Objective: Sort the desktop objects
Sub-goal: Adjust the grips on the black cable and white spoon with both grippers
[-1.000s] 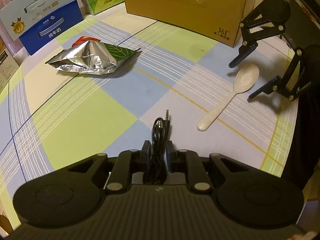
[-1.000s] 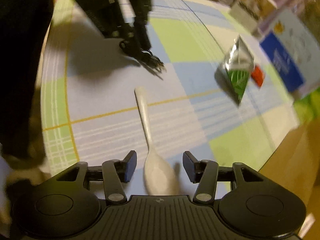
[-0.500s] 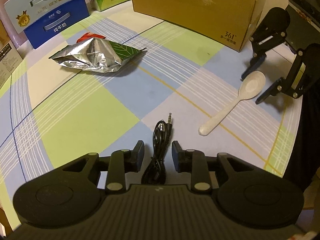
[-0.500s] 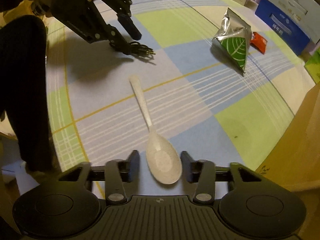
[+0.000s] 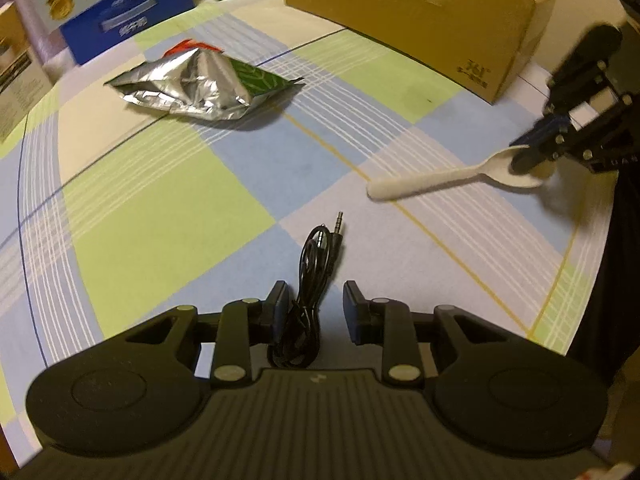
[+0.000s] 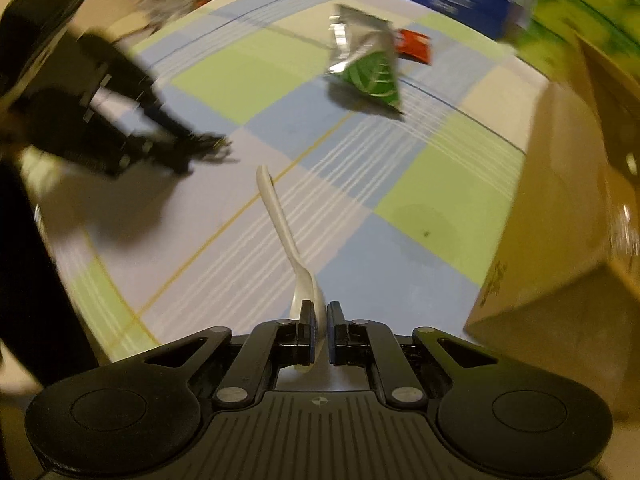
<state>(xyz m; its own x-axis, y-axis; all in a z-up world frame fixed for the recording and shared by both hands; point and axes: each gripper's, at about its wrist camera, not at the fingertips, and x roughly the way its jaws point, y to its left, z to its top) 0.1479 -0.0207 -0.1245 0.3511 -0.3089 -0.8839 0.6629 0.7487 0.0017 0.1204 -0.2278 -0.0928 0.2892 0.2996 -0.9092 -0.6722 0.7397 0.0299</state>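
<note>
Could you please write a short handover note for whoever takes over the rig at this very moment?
Right gripper: shut on the white spoon at its bowl, handle pointing forward.
Left gripper: open, straddling the black audio cable on the checked cloth.
Foil bag and red packet lie unsorted; cardboard box stands at the far side.
Done: spoon gripped. Left: place it, then cable and packets.
</note>
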